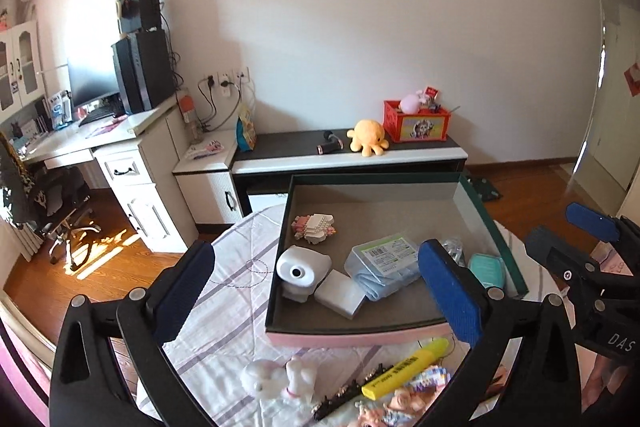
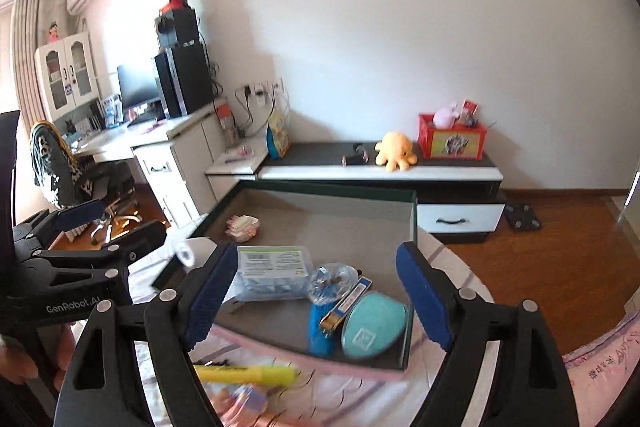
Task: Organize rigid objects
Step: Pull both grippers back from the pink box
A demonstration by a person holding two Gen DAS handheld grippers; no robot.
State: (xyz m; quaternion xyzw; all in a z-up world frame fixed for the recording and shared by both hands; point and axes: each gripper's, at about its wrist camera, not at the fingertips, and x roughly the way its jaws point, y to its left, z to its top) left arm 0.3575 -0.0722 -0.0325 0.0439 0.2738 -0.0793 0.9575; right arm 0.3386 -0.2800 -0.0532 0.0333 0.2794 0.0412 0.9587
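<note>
Both our grippers hang with fingers apart and nothing between them: the left gripper (image 1: pixel 320 291) and the right gripper (image 2: pixel 320 303). Just below and toward us lies one yellow highlighter (image 2: pixel 246 374) on the striped cloth (image 1: pixel 224 311), long axis crosswise to the right fingers, which look nearer. Beyond it sits one tray (image 1: pixel 356 337) holding about seven things. Beside the highlighter we count one hair clip (image 1: pixel 348 393) and one white figurine (image 1: pixel 276 379).

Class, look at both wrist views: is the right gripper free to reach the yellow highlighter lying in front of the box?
Probably yes. The right gripper is open and empty, and the yellow highlighter lies uncovered on the cloth just below its fingers, outside the box.
</note>
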